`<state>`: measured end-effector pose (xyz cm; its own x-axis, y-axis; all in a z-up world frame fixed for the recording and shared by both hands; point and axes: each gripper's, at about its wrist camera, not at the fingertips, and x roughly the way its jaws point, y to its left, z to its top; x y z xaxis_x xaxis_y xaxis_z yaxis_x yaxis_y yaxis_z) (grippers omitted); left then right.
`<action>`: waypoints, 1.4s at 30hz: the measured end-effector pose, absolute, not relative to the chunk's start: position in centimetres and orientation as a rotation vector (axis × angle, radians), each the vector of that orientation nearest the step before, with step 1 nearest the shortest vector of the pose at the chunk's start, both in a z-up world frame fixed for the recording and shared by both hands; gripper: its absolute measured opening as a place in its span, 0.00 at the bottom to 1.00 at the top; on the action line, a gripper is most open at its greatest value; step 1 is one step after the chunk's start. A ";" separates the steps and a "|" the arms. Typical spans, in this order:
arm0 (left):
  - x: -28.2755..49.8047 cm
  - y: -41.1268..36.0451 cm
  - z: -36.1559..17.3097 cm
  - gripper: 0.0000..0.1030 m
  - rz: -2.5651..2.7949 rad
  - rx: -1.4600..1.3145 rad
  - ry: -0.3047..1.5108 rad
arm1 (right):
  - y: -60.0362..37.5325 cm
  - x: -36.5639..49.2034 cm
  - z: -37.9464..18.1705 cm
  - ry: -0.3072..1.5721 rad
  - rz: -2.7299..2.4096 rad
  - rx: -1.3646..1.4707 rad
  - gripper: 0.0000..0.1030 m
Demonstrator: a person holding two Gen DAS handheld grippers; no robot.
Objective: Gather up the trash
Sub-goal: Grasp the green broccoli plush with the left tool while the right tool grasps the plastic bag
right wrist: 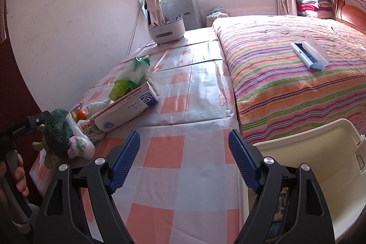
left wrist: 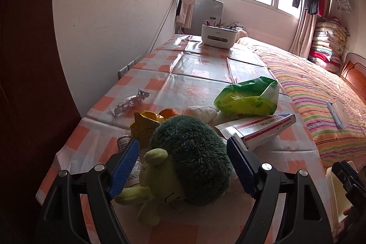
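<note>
Your left gripper is spread wide w/ the plush broccoli toy sitting between the blue pads; pads aren't pressing on it, so nothing gripped. Your right gripper is likewise spread, nothing between its pads, just checked tablecloth below.

Trash pile, centre of the left wrist view, just past the toy:
- green plastic bag, crumpled, glossy, right of centre
- long white carton w/ red stripe and printed text, one end flap open, lower right of the bag, touching it
- white crumpled wad, between bag and toy
- yellow wrapper, creased, left of the toy, w/ something orange behind it
- silver foil blister strip, bent, apart from the rest, centre left
- can or jar, label only partly visible behind the left pad – can't tell which.

In the right wrist view the same pile sits at centre left, plus a clear plastic bag w/ coloured print leaning on the toy. Cream bin, lid up, lower right, beside the striped bed.
</note>
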<state>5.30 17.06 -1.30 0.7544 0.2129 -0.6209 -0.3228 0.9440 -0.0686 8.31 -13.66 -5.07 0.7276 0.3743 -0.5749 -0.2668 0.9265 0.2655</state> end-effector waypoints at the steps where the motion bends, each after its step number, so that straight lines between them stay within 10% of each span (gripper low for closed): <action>1: 5.5 17.3 -1.6 0.74 0.281 -0.186 0.669 | -13.3 8.2 -5.1 0.667 0.362 0.164 0.76; 30: 4.8 19.7 -1.2 0.49 0.197 -0.342 0.581 | 3.2 8.3 -4.8 0.699 0.799 -0.194 0.75; 42: 4.4 20.6 -1.1 0.50 0.205 -0.381 0.560 | 5.7 9.6 -7.2 0.851 0.831 -0.244 0.38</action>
<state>4.44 20.62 -1.07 0.8297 0.0856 -0.5517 -0.2904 0.9102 -0.2954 9.61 5.72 -7.23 0.3752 0.5500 -0.7462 -0.7333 0.6685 0.1240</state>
